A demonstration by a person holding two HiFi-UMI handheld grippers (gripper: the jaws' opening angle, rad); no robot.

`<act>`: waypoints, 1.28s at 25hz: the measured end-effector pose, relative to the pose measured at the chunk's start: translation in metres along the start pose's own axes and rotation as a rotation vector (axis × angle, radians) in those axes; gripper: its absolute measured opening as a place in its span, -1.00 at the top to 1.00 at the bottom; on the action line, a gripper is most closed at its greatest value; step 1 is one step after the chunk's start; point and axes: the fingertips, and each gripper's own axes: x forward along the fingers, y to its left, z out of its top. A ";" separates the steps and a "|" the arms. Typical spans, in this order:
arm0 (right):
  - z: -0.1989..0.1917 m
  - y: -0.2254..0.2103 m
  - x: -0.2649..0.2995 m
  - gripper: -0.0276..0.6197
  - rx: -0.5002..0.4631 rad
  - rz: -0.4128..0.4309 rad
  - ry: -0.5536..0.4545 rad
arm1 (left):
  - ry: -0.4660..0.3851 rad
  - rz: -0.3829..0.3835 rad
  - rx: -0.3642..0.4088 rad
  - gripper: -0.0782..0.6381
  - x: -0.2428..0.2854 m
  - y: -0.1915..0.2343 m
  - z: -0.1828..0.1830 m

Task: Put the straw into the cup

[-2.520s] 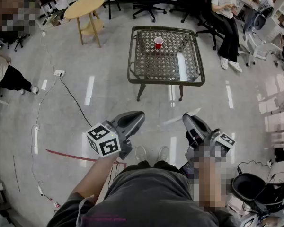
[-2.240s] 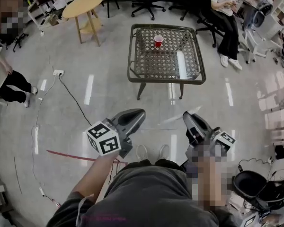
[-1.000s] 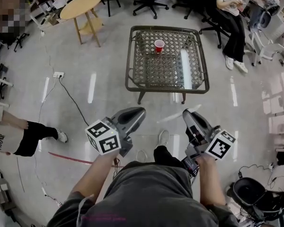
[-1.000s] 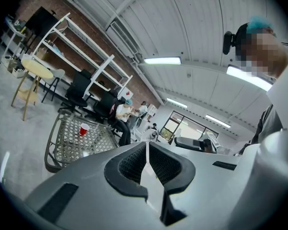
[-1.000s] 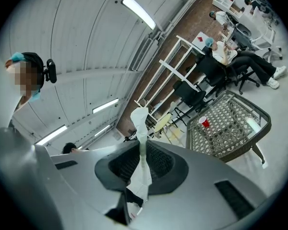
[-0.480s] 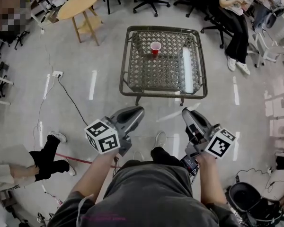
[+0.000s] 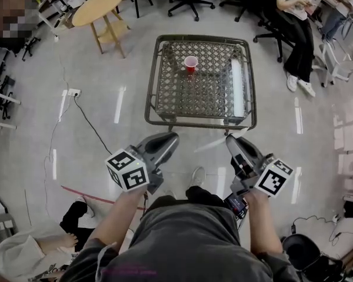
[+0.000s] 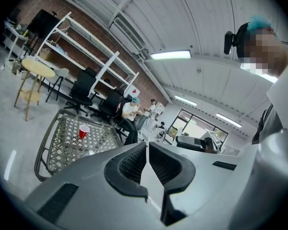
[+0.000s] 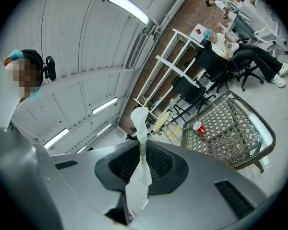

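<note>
Table [image 7: 188, 96] nearer, one cup [image 7: 190, 64], one straw [image 9: 140, 128] clamped

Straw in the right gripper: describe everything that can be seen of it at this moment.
The straw is white, seemingly paper-wrapped, flattened and crumpled at its free end. The right gripper is shut on it partway along, so one end pokes past the jaw tips and the rest runs back toward the gripper body. It is held in the air, far short of the red cup on the table. Only the jaws touch it.
</note>
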 end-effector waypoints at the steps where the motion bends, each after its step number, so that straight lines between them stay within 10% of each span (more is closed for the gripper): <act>1: 0.003 -0.003 0.000 0.78 0.001 0.003 0.003 | -0.002 0.005 0.000 0.71 0.003 0.001 0.001; 32: 0.037 -0.067 0.064 0.78 0.024 0.000 0.069 | -0.020 0.064 -0.053 0.71 0.044 0.074 0.023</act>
